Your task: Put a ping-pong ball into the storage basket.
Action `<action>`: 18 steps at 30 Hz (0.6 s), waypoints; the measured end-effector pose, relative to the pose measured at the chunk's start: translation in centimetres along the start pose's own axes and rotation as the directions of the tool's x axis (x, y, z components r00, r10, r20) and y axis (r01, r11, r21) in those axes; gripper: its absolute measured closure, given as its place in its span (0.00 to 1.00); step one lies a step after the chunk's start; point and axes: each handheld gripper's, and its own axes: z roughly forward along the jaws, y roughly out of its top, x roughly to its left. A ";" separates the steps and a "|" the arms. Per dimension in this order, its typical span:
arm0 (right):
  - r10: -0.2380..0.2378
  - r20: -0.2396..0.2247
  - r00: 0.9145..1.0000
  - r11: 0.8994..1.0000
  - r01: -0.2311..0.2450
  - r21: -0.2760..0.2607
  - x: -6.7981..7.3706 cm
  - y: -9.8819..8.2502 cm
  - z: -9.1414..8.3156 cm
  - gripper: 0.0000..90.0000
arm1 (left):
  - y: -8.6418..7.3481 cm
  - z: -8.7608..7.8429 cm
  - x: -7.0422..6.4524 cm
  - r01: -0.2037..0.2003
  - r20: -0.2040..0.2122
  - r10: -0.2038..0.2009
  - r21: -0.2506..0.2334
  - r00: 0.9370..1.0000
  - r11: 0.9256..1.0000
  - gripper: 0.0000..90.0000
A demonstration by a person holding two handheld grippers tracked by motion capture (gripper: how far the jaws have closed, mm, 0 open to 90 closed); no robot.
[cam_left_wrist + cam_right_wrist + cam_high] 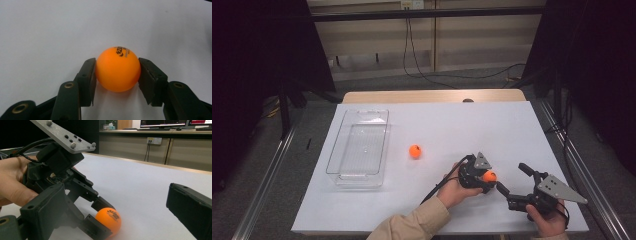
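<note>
The left tongs (117,72) clamped an orange ball (117,69) on the white counter (472,125), the right tongs (512,182) wide and empty beside. Gripped only at its sides, the smooth ball could squirt free when lifted.

So on the table (442,125) there's a tray (358,146) sitting over on the left side, long way running front to back. A loose ball (415,151) lies just right of it, near the middle. Closer to the front edge and further right is the left gripper (486,177) with a second ball (117,69) between its jaws, resting on the tabletop. The right gripper (511,181) is just right of that one, near the front right corner
</note>
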 end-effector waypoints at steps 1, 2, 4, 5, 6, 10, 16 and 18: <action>-0.001 0.000 1.000 1.000 0.001 0.000 0.0 0.0 0.0 0.03 | 0.0 -0.1 0.0 0.004 -0.003 -0.004 0.005 1.000 1.000 0.56; -0.001 0.000 1.000 1.000 0.001 -0.001 0.0 0.0 0.0 0.03 | 0.0 -0.2 0.0 0.009 -0.004 -0.009 0.005 1.000 1.000 0.56; -0.004 0.001 1.000 1.000 0.004 0.000 0.0 0.0 0.0 0.03 | 0.0 -0.4 0.1 0.015 0.005 -0.015 0.007 1.000 1.000 0.56; -0.005 0.000 1.000 1.000 0.005 0.000 -0.1 0.0 0.0 0.03 | 0.0 -0.5 0.1 0.016 0.006 -0.016 0.007 1.000 1.000 0.56; -0.004 0.001 1.000 1.000 0.004 0.001 -0.1 0.0 0.0 0.03 | 0.0 -0.6 0.2 0.017 0.008 -0.017 0.007 1.000 1.000 0.56; -0.001 0.001 1.000 1.000 0.001 -0.002 0.0 0.0 0.0 0.03 | 0.1 -1.0 0.2 0.015 0.016 -0.015 0.017 1.000 1.000 0.56; -0.003 0.002 1.000 1.000 0.003 0.000 0.0 0.0 0.0 0.03 | 0.2 -1.7 0.2 0.048 0.019 -0.048 0.003 0.999 0.999 0.56; -0.005 0.002 1.000 1.000 0.005 0.002 0.0 0.0 0.0 0.03 | 0.2 -2.0 0.3 0.047 0.020 -0.047 0.005 0.999 0.999 0.56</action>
